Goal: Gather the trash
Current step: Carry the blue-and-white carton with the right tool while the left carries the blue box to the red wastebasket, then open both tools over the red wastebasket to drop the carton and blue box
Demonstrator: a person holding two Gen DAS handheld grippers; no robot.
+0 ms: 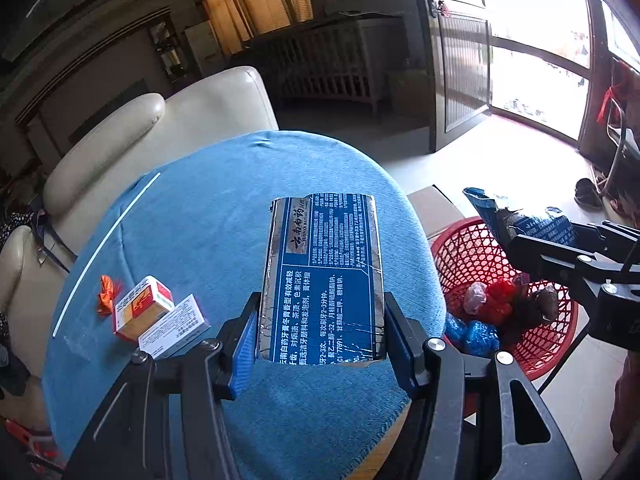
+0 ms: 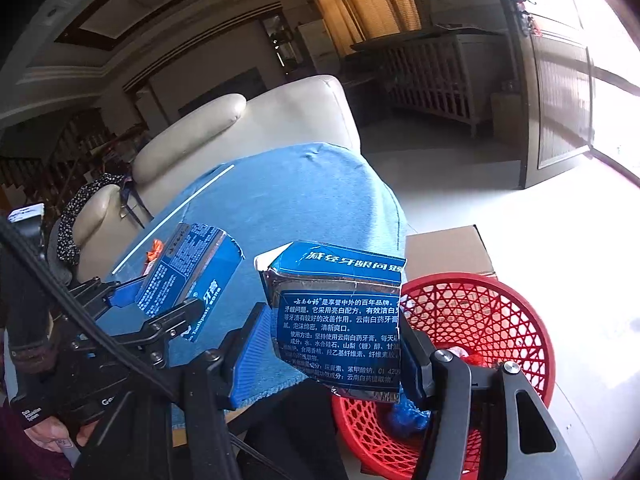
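Cardboard first: in the left wrist view the left tool (image 1: 320, 332) clamps a blue box half (image 1: 326, 276) over the worktop (image 1: 200, 220), pitched steeply downward. I judge it should travel right, clear of the worktop edge, before letting go above the red basket (image 1: 464, 248). The right tool (image 1: 560, 256) grips its own torn piece over that basket.

In the right wrist view the right tool (image 2: 332, 344) pinches the second half (image 2: 340, 312), angled down at the basket (image 2: 500, 320) rim; moving further over the middle seems wise before dropping.
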